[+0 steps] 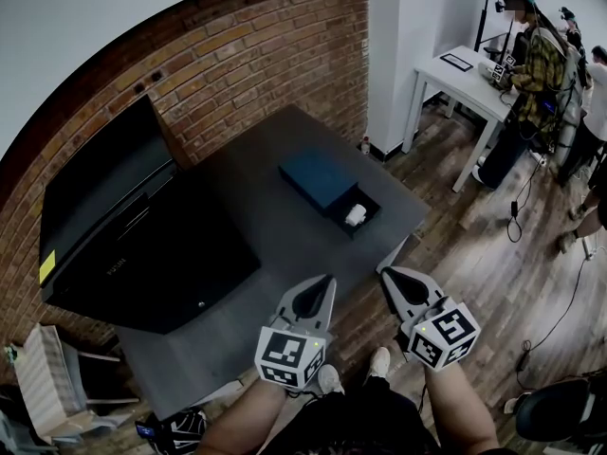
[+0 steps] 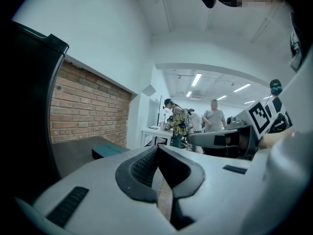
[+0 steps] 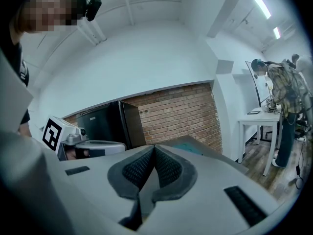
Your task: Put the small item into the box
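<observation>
On the dark grey table [image 1: 275,226] lies a teal box [image 1: 318,180] with its black drawer [image 1: 354,212] pulled out toward me. A small white item [image 1: 356,215] rests inside that drawer. My left gripper [image 1: 316,295] and right gripper [image 1: 399,285] hover side by side near the table's front edge, well short of the box. Both are shut with nothing between the jaws. In the left gripper view, the box [image 2: 110,151] shows as a teal slab on the tabletop beyond the closed left gripper [image 2: 157,161]. In the right gripper view, the right gripper's [image 3: 154,161] pads meet.
A black cabinet [image 1: 123,235] stands on the table's left against the brick wall [image 1: 247,55]. A white desk [image 1: 465,83] with people around it is at the back right. Cables trail on the wooden floor [image 1: 512,263]. A chair [image 1: 57,382] sits at the lower left.
</observation>
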Action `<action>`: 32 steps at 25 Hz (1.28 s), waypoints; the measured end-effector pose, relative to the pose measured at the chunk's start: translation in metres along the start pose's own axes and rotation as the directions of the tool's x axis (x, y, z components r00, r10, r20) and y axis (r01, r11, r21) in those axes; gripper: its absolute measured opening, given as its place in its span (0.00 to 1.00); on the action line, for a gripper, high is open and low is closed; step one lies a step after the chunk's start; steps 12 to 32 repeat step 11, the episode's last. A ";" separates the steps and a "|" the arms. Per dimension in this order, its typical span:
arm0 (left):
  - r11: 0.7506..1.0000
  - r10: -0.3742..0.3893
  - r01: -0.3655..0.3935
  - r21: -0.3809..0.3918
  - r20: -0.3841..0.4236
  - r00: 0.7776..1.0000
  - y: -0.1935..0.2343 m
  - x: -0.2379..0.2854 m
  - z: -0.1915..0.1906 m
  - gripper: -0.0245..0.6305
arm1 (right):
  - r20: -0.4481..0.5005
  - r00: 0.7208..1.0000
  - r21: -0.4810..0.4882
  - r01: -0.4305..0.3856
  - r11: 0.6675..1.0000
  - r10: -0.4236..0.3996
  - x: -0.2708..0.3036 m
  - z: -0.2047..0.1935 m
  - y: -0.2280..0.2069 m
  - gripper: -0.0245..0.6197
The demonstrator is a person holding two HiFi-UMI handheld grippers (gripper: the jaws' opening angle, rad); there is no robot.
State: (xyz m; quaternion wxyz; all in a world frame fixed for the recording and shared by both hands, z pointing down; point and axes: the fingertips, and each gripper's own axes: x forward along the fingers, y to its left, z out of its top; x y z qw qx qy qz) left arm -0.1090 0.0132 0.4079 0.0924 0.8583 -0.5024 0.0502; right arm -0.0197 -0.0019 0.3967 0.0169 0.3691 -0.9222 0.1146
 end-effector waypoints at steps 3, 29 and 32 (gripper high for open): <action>1.000 -0.003 0.003 -0.001 0.001 1.000 0.000 0.003 0.001 0.09 | 0.001 1.000 0.000 0.001 1.000 -0.001 0.000 0.001 -0.002 0.06; 1.000 -0.007 0.007 0.002 -0.001 1.000 0.000 0.009 0.002 0.09 | 0.003 1.000 -0.001 0.000 1.000 0.000 0.002 0.002 -0.009 0.07; 1.000 -0.007 0.007 0.002 -0.001 1.000 0.000 0.009 0.002 0.09 | 0.003 1.000 -0.001 0.000 1.000 0.000 0.002 0.002 -0.009 0.07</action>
